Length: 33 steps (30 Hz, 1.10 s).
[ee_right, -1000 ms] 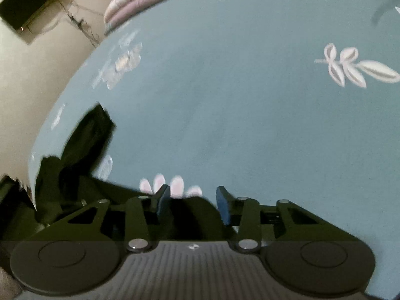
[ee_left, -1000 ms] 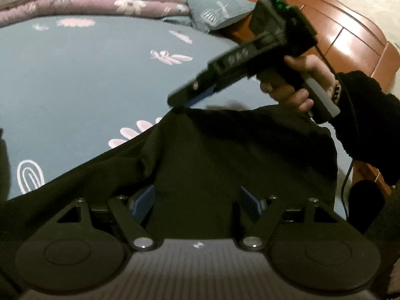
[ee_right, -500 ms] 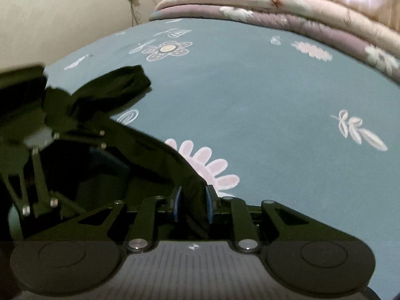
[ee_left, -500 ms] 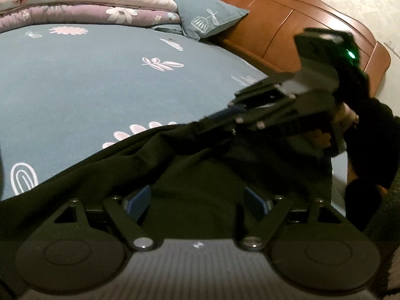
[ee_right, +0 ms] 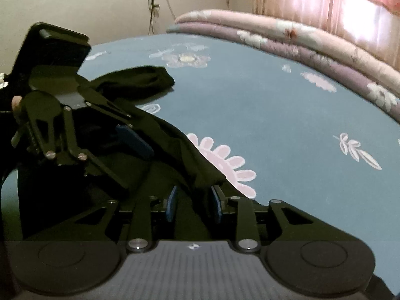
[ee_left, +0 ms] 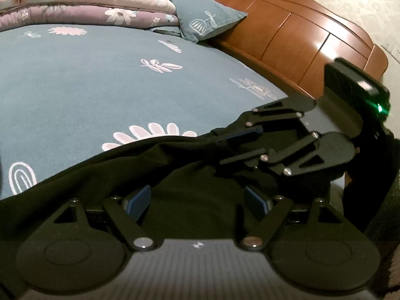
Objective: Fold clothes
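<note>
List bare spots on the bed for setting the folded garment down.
Free: bedsheet between black garment and folded quilts, and right of it toward the headboard. Crowded: near edge, where both grippers meet over the cloth.

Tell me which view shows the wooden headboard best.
The left wrist view: the wooden headboard runs along the bed's far right edge behind the teal pillow. The right wrist view shows none of it, only the wall, curtain and folded quilt.

Both wrist views close, low over bed [ee_left: 75,87]; share black garment [ee_left: 200,200].
</note>
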Motion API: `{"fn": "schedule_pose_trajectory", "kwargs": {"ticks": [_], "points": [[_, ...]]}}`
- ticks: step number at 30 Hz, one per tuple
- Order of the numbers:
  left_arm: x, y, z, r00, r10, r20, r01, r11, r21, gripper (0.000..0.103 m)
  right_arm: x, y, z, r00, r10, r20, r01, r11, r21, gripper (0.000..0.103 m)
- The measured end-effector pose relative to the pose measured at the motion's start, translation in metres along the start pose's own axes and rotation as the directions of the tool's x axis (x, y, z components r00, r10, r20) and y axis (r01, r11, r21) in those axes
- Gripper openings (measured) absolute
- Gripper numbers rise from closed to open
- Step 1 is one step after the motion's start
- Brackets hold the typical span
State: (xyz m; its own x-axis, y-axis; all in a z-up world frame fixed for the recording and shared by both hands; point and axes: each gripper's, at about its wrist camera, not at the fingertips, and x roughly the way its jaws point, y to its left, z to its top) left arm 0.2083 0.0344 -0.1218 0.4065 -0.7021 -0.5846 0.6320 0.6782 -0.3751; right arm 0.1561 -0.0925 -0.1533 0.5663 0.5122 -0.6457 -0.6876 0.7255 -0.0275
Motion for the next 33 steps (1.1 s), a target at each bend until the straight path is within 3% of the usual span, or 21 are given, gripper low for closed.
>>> {"fn": "schedule_pose_trajectory", "kwargs": {"ticks": [5, 8, 11, 14, 17, 19, 23, 27, 30, 33], "points": [[-0.004, -0.001, 0.008, 1.000, 0.024, -0.005, -0.024, 0.999, -0.037, 0.082, -0.005, 0.006, -0.016, 0.997, -0.005, 0.074, 0.006, 1.000, -0.021, 0.037], [-0.019, -0.001, 0.027, 0.999, 0.044, 0.015, -0.044, 0.998, -0.037, 0.081, -0.007, 0.007, -0.020, 0.997, 0.005, 0.074, -0.003, 0.999, -0.038, 0.038], [-0.018, -0.005, 0.059, 0.990, 0.141, 0.011, -0.141, 0.990, 0.031, 0.082, -0.010, 0.010, -0.018, 0.997, 0.008, 0.082, -0.004, 0.999, -0.041, 0.040], [0.014, -0.004, 0.082, 0.978, 0.207, -0.017, -0.203, 0.970, 0.136, 0.081, -0.014, 0.015, -0.017, 0.996, 0.005, 0.090, 0.001, 0.998, -0.060, 0.041], [0.049, -0.001, 0.085, 0.962, 0.248, -0.114, -0.219, 0.950, 0.221, 0.079, -0.017, 0.018, -0.015, 0.996, -0.002, 0.091, 0.008, 0.998, -0.068, 0.044], [0.056, -0.004, 0.080, 0.958, 0.252, -0.137, -0.209, 0.940, 0.269, 0.079, -0.017, 0.016, -0.015, 0.996, -0.003, 0.087, 0.009, 0.998, -0.060, 0.044], [0.042, -0.015, 0.079, 0.973, 0.205, -0.102, -0.164, 0.935, 0.316, 0.080, -0.016, 0.010, -0.017, 0.998, -0.006, 0.058, 0.008, 0.999, -0.035, 0.044], [0.049, -0.025, 0.083, 0.974, 0.185, -0.129, -0.123, 0.917, 0.380, 0.081, -0.015, 0.009, -0.017, 0.999, -0.011, 0.049, 0.013, 0.999, -0.033, 0.045], [0.057, -0.035, 0.084, 0.972, 0.172, -0.158, -0.085, 0.891, 0.446, 0.081, -0.016, 0.008, -0.017, 0.999, -0.007, 0.045, 0.008, 1.000, -0.023, 0.046], [0.066, -0.042, 0.079, 0.957, 0.197, -0.213, -0.061, 0.854, 0.517, 0.081, -0.018, 0.002, -0.017, 0.999, 0.007, 0.048, -0.007, 1.000, 0.013, 0.046]]}}
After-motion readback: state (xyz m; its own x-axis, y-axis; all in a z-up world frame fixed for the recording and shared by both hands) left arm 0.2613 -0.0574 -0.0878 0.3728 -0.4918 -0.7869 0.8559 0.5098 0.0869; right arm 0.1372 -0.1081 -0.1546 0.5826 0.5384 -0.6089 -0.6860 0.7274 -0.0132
